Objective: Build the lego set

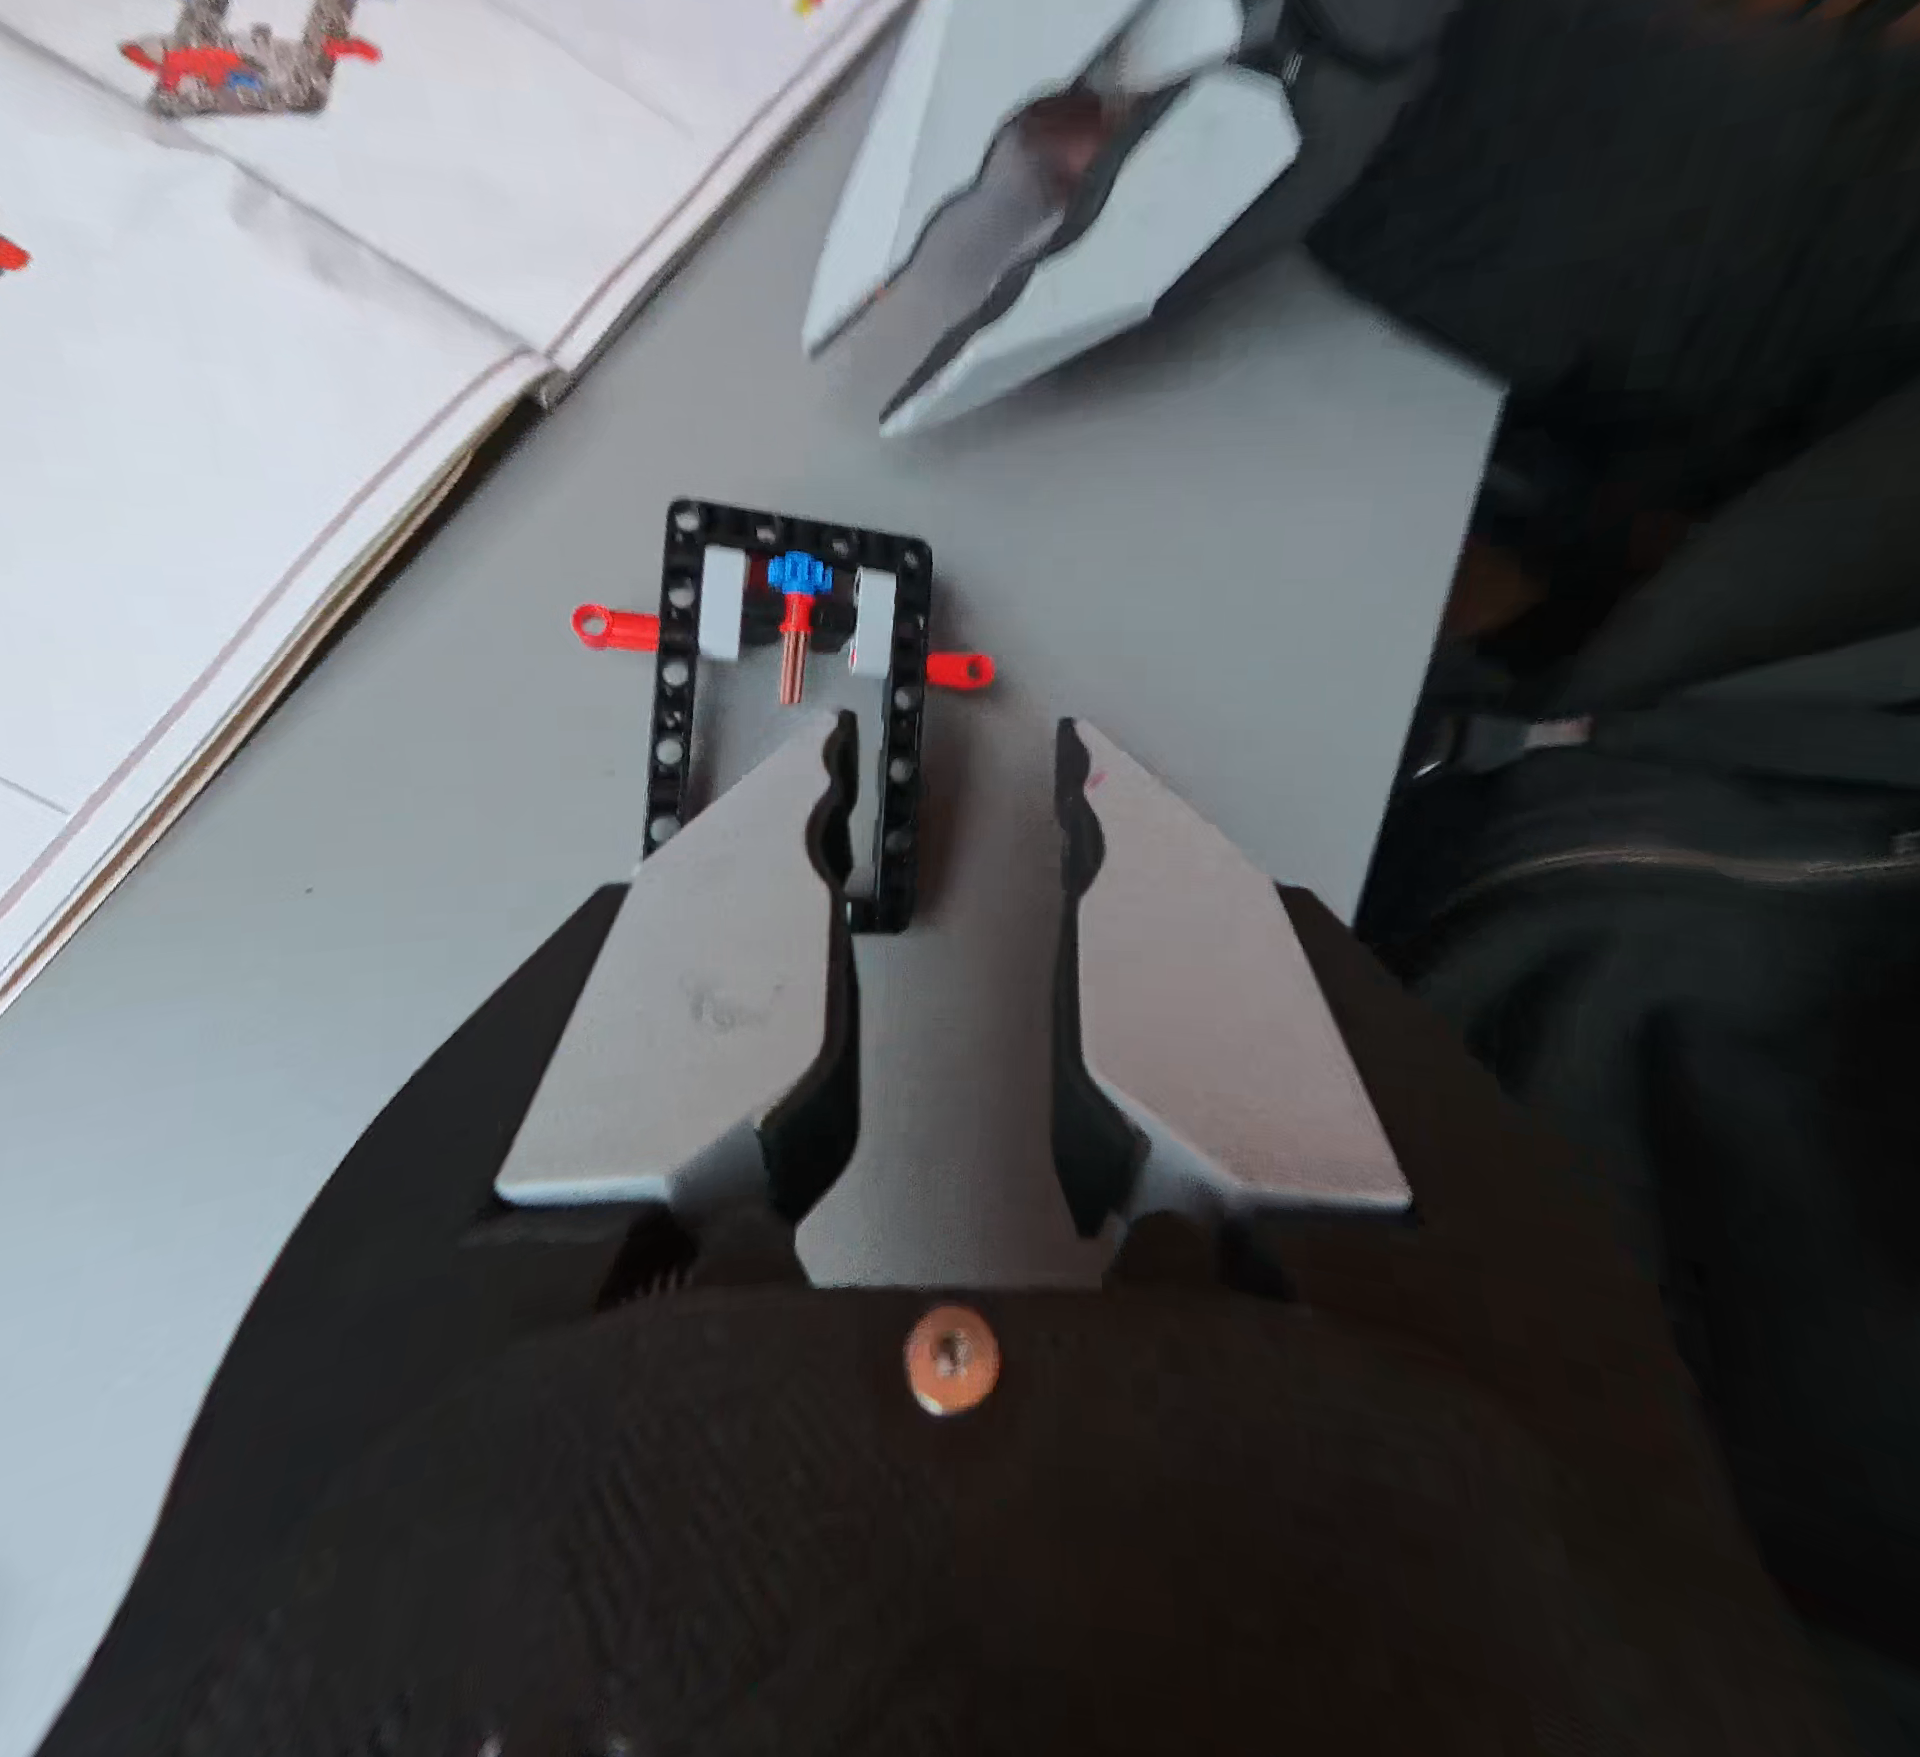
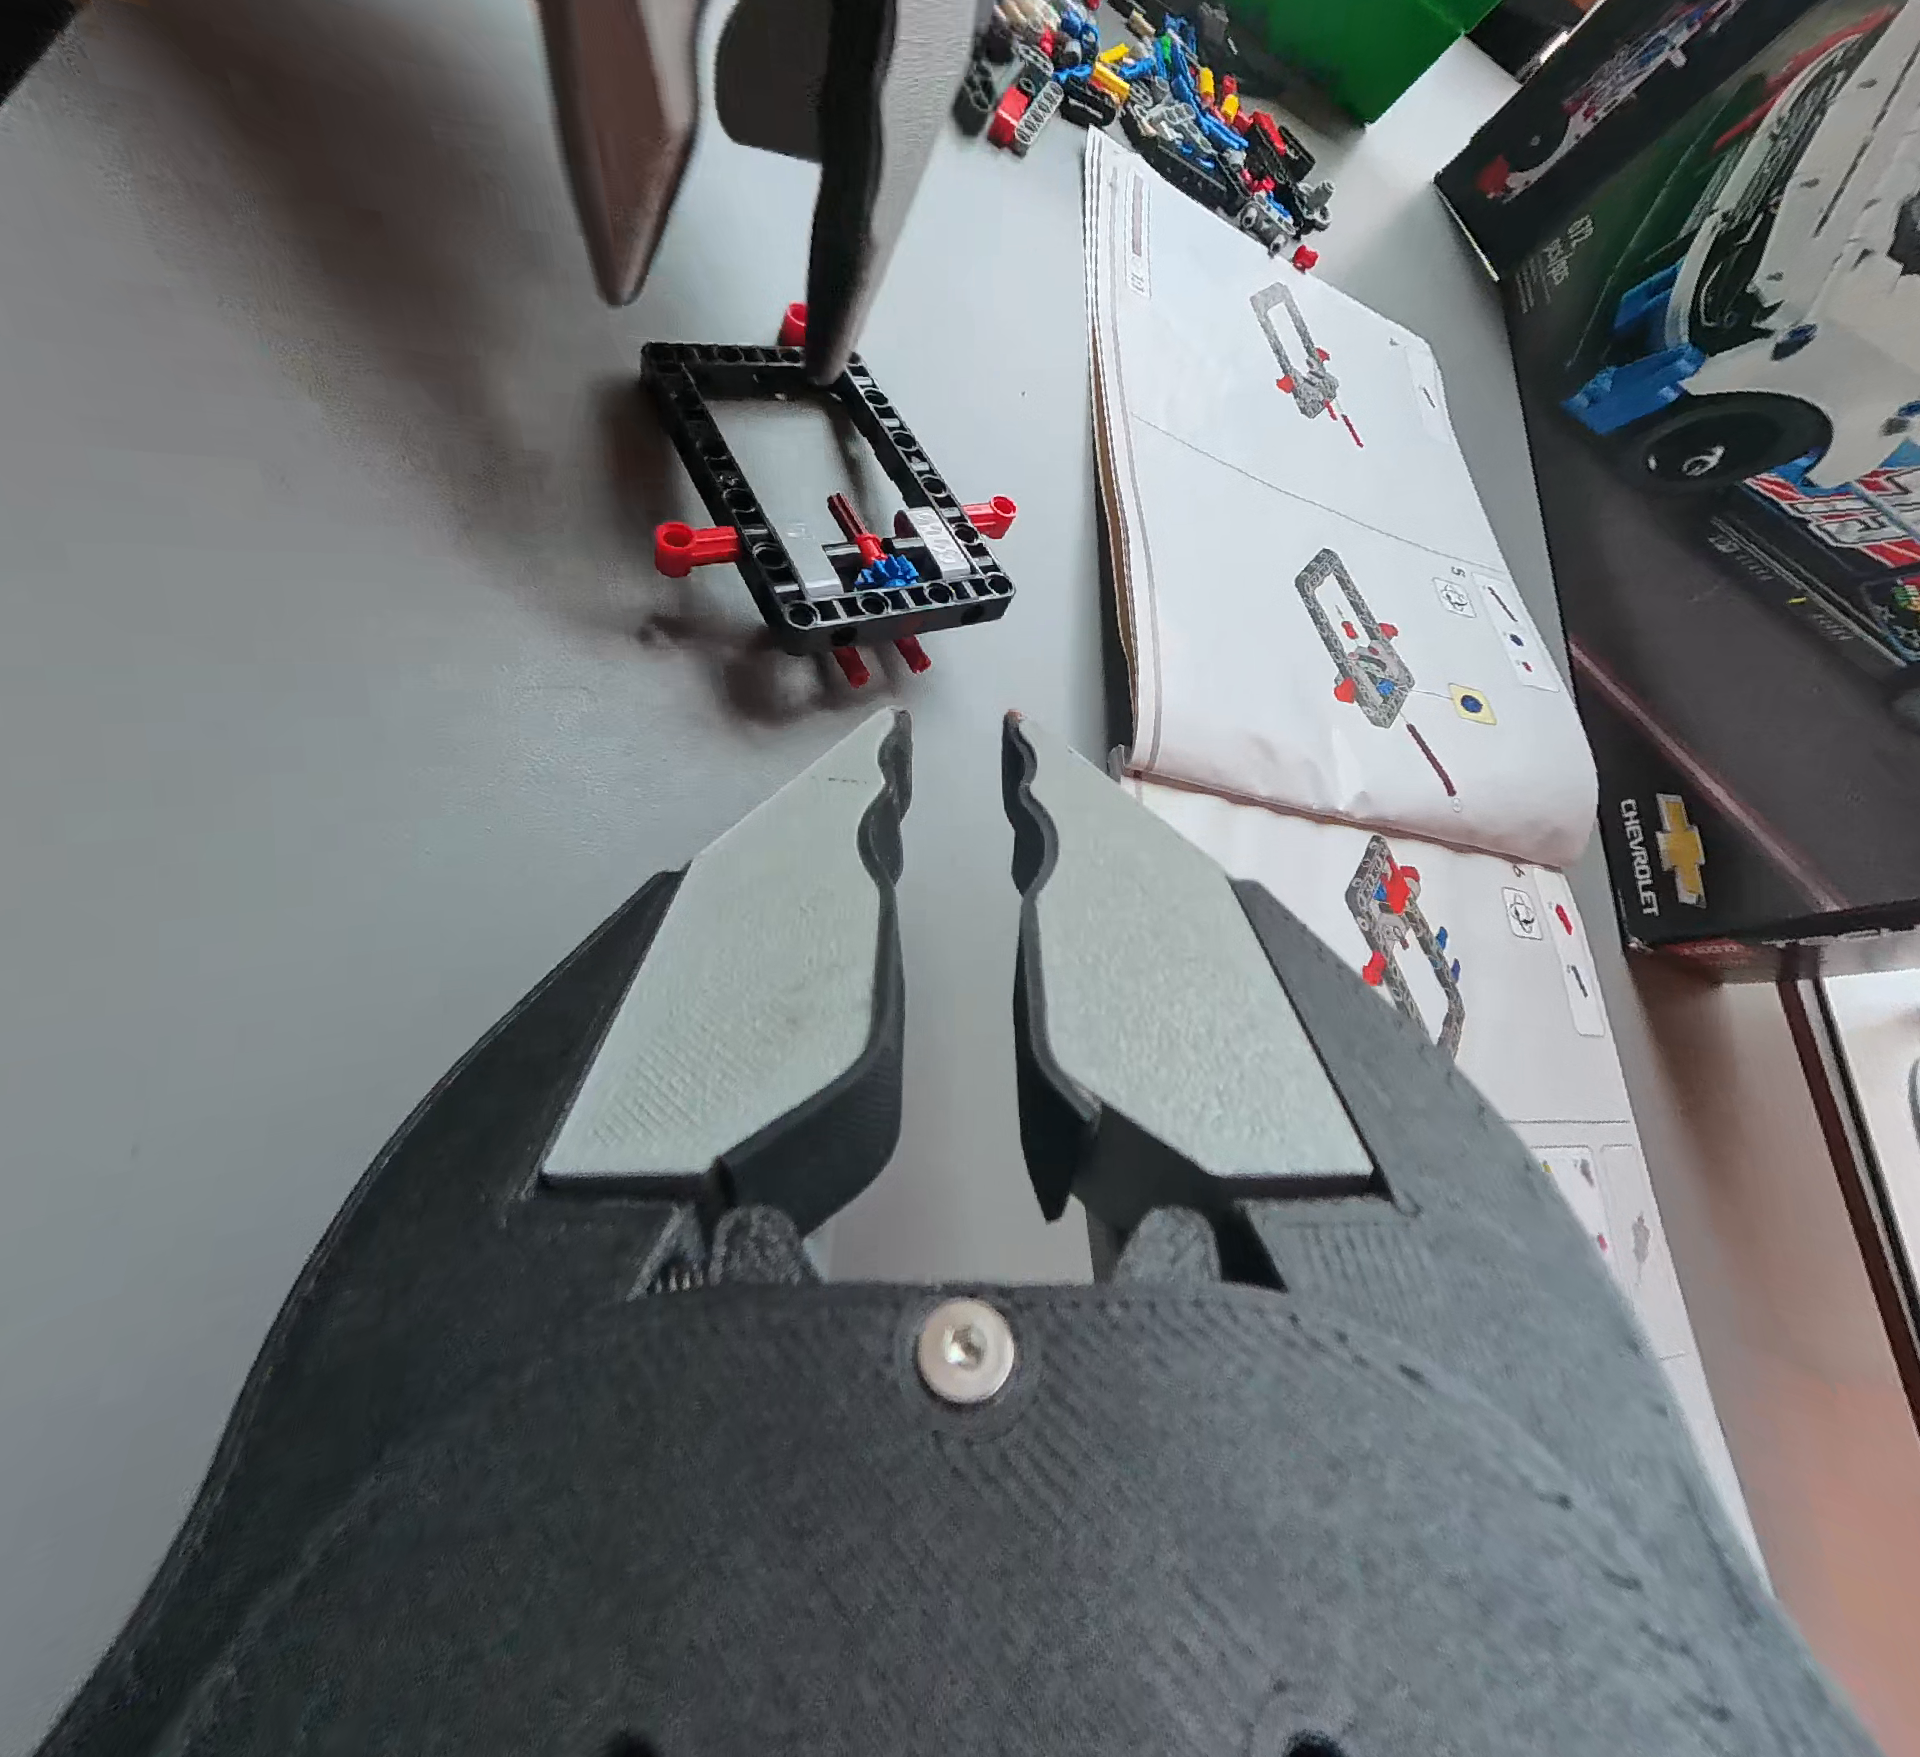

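Two grippers are in play, and honestly it all comes down to which one is closer to the black rectangular frame (image 1: 790,710). In the left wrist view the left gripper (image 1: 956,731) sits bottom centre with its jaws spread fairly wide and nothing between them. Its left finger overlaps the near end of the frame, and the frame's right long beam runs up the picture just past that fingertip. So the frame's long axis points pretty much straight away from that claw, toward the middle of the picture. The blue gear (image 1: 798,573) and the red axle (image 1: 795,642) sit at the far end.

In the right wrist view the right gripper (image 2: 956,720) is at lower centre, jaws parted only narrowly, empty too. The frame lies up and left of its tips, apart from them, long axis slanting toward the upper left. The gear end is the one nearer this gripper.

My guess: left pins the far end, right comes in for the gear end. The instruction booklet (image 2: 1299,502) lies open at right, with the loose parts pile (image 2: 1143,76) up top.
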Demonstrator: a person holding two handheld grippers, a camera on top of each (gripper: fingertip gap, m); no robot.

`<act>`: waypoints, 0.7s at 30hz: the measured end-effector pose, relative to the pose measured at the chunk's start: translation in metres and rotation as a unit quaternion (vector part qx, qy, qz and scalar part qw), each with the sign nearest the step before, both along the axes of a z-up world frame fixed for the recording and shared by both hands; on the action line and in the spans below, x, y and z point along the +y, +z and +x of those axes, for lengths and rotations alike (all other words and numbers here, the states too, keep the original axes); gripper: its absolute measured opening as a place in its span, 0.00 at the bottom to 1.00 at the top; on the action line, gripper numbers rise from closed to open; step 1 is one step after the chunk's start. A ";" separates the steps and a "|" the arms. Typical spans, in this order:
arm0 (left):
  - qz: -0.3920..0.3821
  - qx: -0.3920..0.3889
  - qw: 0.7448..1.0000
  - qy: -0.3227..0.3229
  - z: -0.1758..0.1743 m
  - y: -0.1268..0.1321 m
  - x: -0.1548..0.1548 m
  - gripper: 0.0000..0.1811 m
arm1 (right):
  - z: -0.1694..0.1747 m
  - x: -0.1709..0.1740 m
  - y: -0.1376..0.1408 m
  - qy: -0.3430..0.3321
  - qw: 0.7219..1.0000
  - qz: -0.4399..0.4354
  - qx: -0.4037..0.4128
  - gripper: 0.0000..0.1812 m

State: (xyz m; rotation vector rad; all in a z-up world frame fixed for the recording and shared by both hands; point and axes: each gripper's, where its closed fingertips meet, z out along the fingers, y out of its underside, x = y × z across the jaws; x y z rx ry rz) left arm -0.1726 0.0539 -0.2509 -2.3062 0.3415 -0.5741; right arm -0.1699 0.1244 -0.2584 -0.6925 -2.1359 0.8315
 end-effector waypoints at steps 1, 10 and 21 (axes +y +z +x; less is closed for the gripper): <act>-0.018 0.040 0.999 -0.005 0.000 -0.010 -0.003 0.21 | 0.000 0.001 -0.001 -0.002 1.000 0.000 -0.001 0.08; -0.080 0.189 0.978 -0.030 -0.009 -0.042 -0.006 0.03 | 0.006 -0.007 0.007 0.024 0.999 -0.020 -0.001 0.22; -0.122 -0.063 0.986 -0.096 0.013 0.016 -0.005 0.03 | 0.013 -0.039 0.012 0.057 0.988 0.132 0.064 0.16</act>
